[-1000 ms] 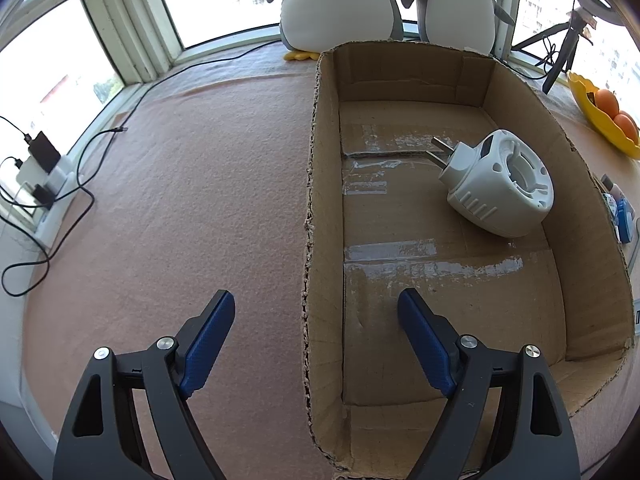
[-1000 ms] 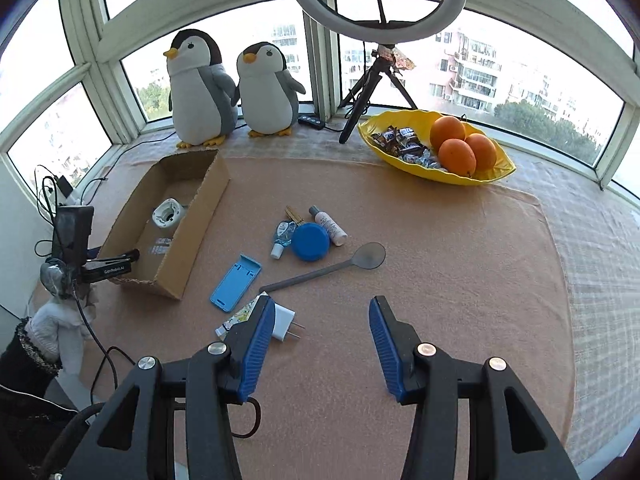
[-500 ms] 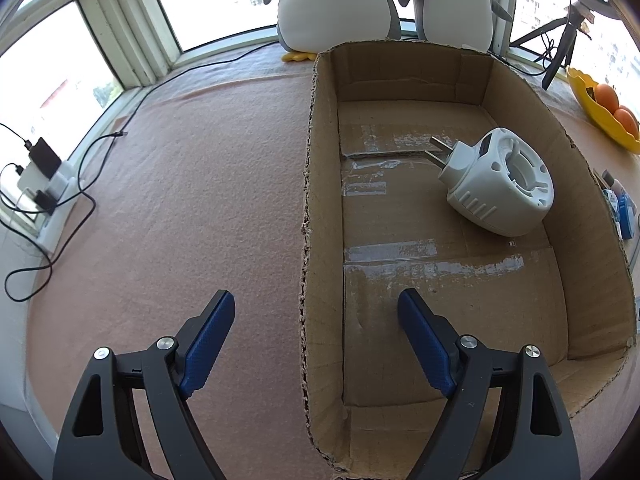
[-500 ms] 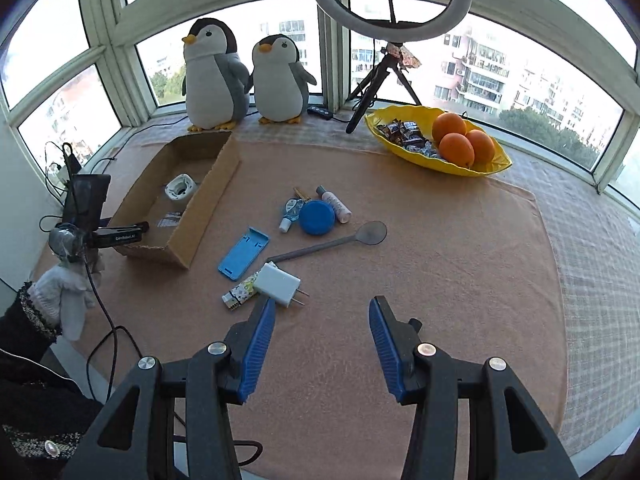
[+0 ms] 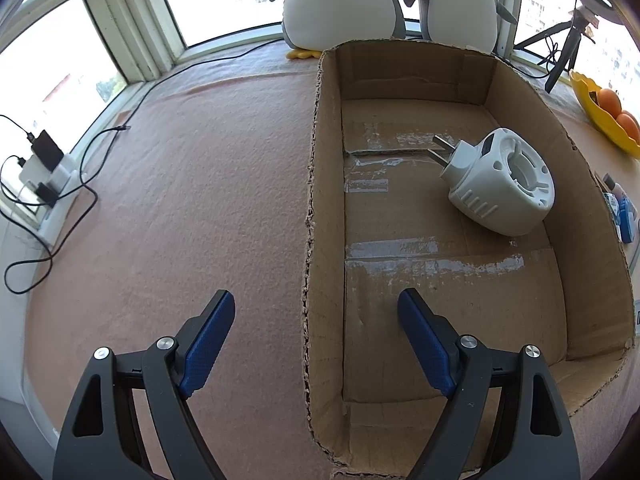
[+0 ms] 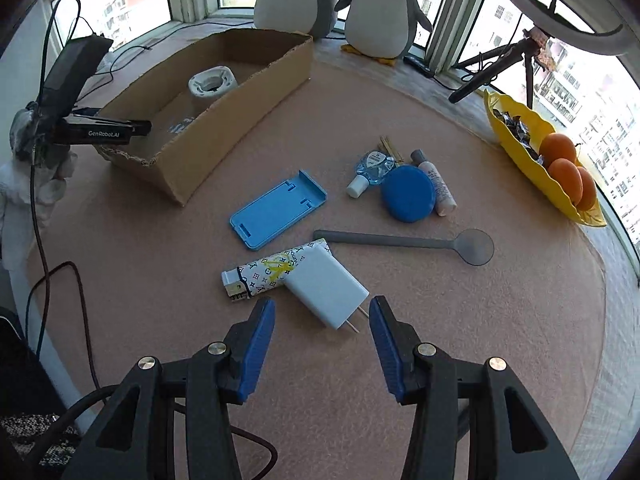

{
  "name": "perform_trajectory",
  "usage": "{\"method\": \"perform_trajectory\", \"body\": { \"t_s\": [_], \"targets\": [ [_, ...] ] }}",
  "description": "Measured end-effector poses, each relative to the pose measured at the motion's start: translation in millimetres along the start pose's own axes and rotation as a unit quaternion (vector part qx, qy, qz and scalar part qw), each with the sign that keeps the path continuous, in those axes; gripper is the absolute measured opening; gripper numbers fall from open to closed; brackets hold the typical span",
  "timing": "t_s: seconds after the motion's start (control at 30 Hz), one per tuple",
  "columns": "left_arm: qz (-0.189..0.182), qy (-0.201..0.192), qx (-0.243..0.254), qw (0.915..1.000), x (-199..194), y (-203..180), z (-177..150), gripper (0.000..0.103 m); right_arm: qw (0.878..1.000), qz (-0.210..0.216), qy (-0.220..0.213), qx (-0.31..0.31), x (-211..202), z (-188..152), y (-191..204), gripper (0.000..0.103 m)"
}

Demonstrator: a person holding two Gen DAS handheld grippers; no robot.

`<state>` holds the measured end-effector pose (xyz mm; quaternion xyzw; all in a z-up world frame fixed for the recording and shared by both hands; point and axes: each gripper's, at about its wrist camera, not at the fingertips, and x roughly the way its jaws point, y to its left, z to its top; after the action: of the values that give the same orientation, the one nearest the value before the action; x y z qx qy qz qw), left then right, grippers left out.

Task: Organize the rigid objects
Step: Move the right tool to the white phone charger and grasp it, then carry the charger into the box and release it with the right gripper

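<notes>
The left tool [image 5: 316, 304] hangs with its jaws apart and nothing between its blue pads; one finger stands over the pink felt of the desk [image 5: 180, 184], the other inside the cardboard box [image 5: 322, 208], so the tool straddles the box's torn long wall. Inside the box a white plug-in adapter [image 5: 500, 184] lies on its side near the far right wall, its two prongs pointing toward the taped seam on the box floor. The right tool [image 6: 322, 312] is also open and empty, its fingertips just short of a flat white charger [image 6: 326, 292] that lies on the felt with its prongs pointing toward the tool. The charger touches a patterned lighter [image 6: 264, 270], and overlaps one end of it. Just beyond these lies a light blue phone stand [image 6: 278, 208], between the lighter and the box, and a grey spoon [image 6: 404, 242] stretches to the right with its bowl well away from the charger. Farther off, a round blue lid [image 6: 408, 194] sits in a small cluster, touching a small clear blue bottle [image 6: 370, 168] on one side and a pale pink tube [image 6: 436, 188] on the other. A yellow bowl [image 6: 516, 144] with oranges [image 6: 564, 168] stands at the desk's right edge, and two plush penguins [image 6: 380, 8] sit by the window behind the box.
</notes>
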<state>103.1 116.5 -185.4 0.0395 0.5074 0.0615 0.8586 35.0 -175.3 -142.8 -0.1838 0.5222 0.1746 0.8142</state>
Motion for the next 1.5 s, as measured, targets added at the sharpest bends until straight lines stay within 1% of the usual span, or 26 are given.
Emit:
{"method": "perform_trajectory", "body": {
  "t_s": [0.1, 0.2, 0.3, 0.43, 0.57, 0.63, 0.73, 0.8, 0.87, 1.13, 1.33, 1.5],
  "targets": [
    [0.000, 0.001, -0.002, 1.0000, 0, 0, 0, 0.085, 1.000, -0.007, 0.010, -0.025, 14, 3, 11, 0.045],
    [0.001, 0.002, -0.003, 1.0000, 0, 0, 0, 0.085, 1.000, -0.017, 0.015, -0.017, 24, 5, 10, 0.045],
    [0.002, 0.002, -0.004, 1.0000, 0, -1, 0, 0.085, 0.999, -0.013, 0.015, 0.028, 31, 6, -5, 0.045],
    [0.003, 0.002, -0.004, 1.0000, -1, -1, 0, 0.085, 0.995, -0.004, 0.015, 0.095, 38, 6, -28, 0.045],
    [0.003, 0.002, -0.004, 1.0000, -1, -1, -1, 0.085, 0.991, 0.000, 0.016, 0.130, 42, 4, -42, 0.045],
    [0.003, 0.002, -0.005, 1.0000, -1, -1, -1, 0.085, 0.990, 0.009, 0.017, 0.142, 43, 4, -46, 0.045],
    [0.003, 0.002, -0.005, 1.0000, -1, -1, -1, 0.085, 0.989, 0.012, 0.018, 0.143, 46, 6, -46, 0.045],
    [0.002, 0.002, -0.006, 1.0000, -1, -1, -1, 0.085, 0.990, 0.011, 0.019, 0.139, 48, 9, -44, 0.042],
    [0.002, 0.002, -0.006, 1.0000, -1, -1, -1, 0.085, 0.990, 0.017, 0.026, 0.137, 54, 13, -44, 0.032],
    [0.000, 0.002, -0.008, 1.0000, 0, 0, -1, 0.085, 0.988, 0.019, 0.030, 0.149, 56, 15, -43, 0.032],
    [-0.002, 0.002, -0.005, 1.0000, 0, 0, -1, 0.085, 0.984, 0.019, 0.005, 0.176, 35, 11, -43, 0.032],
    [-0.003, 0.001, -0.004, 1.0000, 0, -1, 0, 0.085, 0.984, 0.029, -0.032, 0.175, 9, 24, -30, 0.032]
  ]
}}
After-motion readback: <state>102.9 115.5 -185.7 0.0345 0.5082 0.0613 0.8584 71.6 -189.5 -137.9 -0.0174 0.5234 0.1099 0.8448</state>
